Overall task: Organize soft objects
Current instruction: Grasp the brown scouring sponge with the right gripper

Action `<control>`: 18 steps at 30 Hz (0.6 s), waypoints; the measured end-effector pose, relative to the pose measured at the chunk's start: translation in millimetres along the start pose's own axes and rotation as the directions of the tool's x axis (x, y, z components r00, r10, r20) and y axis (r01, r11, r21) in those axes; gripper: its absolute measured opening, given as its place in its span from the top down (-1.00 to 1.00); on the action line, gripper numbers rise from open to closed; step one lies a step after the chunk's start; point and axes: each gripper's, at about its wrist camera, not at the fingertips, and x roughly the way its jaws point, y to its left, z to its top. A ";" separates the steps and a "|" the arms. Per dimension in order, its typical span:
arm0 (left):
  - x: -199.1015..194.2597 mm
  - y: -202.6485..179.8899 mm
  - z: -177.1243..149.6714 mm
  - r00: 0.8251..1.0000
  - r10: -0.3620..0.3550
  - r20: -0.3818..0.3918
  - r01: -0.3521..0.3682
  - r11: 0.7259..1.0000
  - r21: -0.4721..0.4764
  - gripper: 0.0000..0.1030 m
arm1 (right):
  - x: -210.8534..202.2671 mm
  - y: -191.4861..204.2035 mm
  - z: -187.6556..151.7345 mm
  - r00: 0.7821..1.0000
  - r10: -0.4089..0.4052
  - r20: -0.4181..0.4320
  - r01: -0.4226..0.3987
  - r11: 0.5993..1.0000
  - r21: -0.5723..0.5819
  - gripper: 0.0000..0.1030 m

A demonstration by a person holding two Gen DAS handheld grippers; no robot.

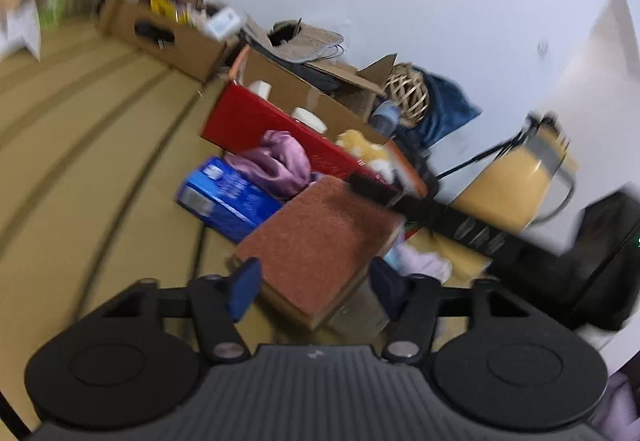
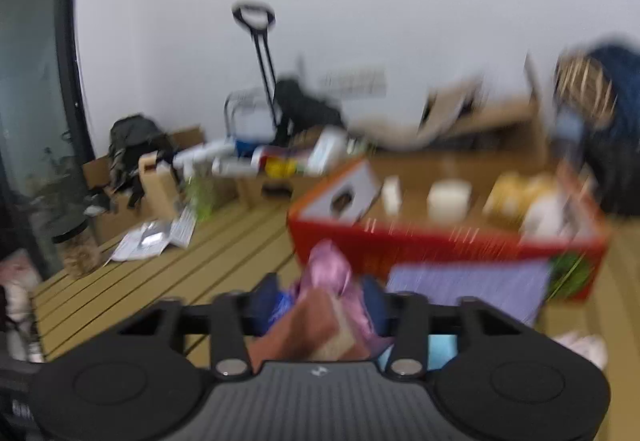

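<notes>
A brown sponge block [image 1: 320, 241] lies on the floor between the blue fingers of my left gripper [image 1: 314, 285], which is open around its near end. A pink satin cloth [image 1: 276, 161] lies behind it against a red box [image 1: 248, 121] that holds a yellow plush [image 1: 360, 145]. The right gripper shows from the side in the left wrist view [image 1: 374, 187], its tip at the sponge's far edge. In the blurred right wrist view my right gripper [image 2: 320, 301] has the sponge [image 2: 308, 329] and pink cloth [image 2: 328, 273] between its fingers; the grip is unclear.
A blue carton [image 1: 228, 201] lies left of the sponge. Cardboard boxes [image 1: 168, 37] with clutter line the white wall. A wicker ball [image 1: 408, 89], blue fabric [image 1: 448, 109] and a yellow jug [image 1: 512, 177] stand at the right. The floor is tan slats [image 1: 80, 161].
</notes>
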 end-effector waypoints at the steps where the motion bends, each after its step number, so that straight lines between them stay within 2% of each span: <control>1: 2.5 3.1 -0.2 0.999 -0.030 0.016 0.030 0.999 -0.019 0.18 | 3.8 -4.8 -2.2 1.000 0.011 -0.008 -0.011 1.000 0.024 0.38; 2: 3.4 3.5 0.2 0.998 -0.059 0.024 0.059 0.998 -0.016 0.51 | 2.7 -7.4 -5.0 1.000 0.019 0.003 -0.019 0.999 0.044 0.55; 3: 2.9 0.8 0.6 0.993 -0.112 0.025 0.112 0.994 -0.003 0.62 | -2.9 -10.6 -7.7 0.999 0.050 0.019 -0.051 0.997 0.063 0.60; 5: -3.3 -11.0 -0.8 0.985 -0.170 0.023 0.170 0.985 0.007 0.63 | -20.4 -15.8 -13.5 0.990 0.129 0.047 -0.134 0.984 0.121 0.65; 6: -6.9 -22.9 -2.8 0.986 -0.164 0.018 0.163 0.985 0.051 0.63 | -31.1 -14.3 -19.0 0.988 0.142 0.061 -0.149 0.980 0.129 0.70; 7: -10.0 -32.5 -6.6 0.991 -0.129 0.019 0.126 0.987 0.098 0.63 | -42.8 -14.7 -24.6 0.990 0.119 0.082 -0.128 0.985 0.116 0.70; 9: -18.5 -43.3 -18.0 0.999 -0.031 0.036 0.024 0.982 0.189 0.58 | -57.3 -11.7 -38.8 0.996 0.060 0.071 -0.066 0.994 0.090 0.70; 10: -22.8 -43.5 -23.5 0.999 0.010 0.047 -0.020 0.976 0.215 0.53 | -63.1 -13.6 -46.1 0.996 0.058 0.066 -0.064 0.993 0.103 0.70; 12: -29.7 -37.0 -32.5 0.992 0.105 0.076 -0.119 0.970 0.212 0.21 | -76.3 -14.9 -56.8 0.995 0.066 0.070 -0.073 0.991 0.110 0.63; 13: -32.0 -32.2 -34.1 0.987 0.132 0.087 -0.146 0.970 0.193 0.13 | -82.5 -13.6 -60.3 0.996 0.054 0.077 -0.062 0.993 0.103 0.60; 16: -29.0 -13.8 -28.9 0.987 0.141 0.076 -0.149 0.983 0.105 -0.01 | -85.4 -16.1 -58.0 0.995 0.052 0.089 -0.062 0.992 0.109 0.39; 17: -25.4 -8.0 -26.9 0.991 0.116 0.065 -0.121 0.989 0.083 -0.07 | -83.0 -16.9 -57.3 0.995 0.059 0.085 -0.069 0.991 0.116 0.30; 18: -18.5 -2.4 -26.1 0.996 0.083 0.043 -0.085 0.995 0.051 -0.05 | -76.0 -18.7 -56.5 0.995 0.073 0.073 -0.081 0.989 0.123 0.31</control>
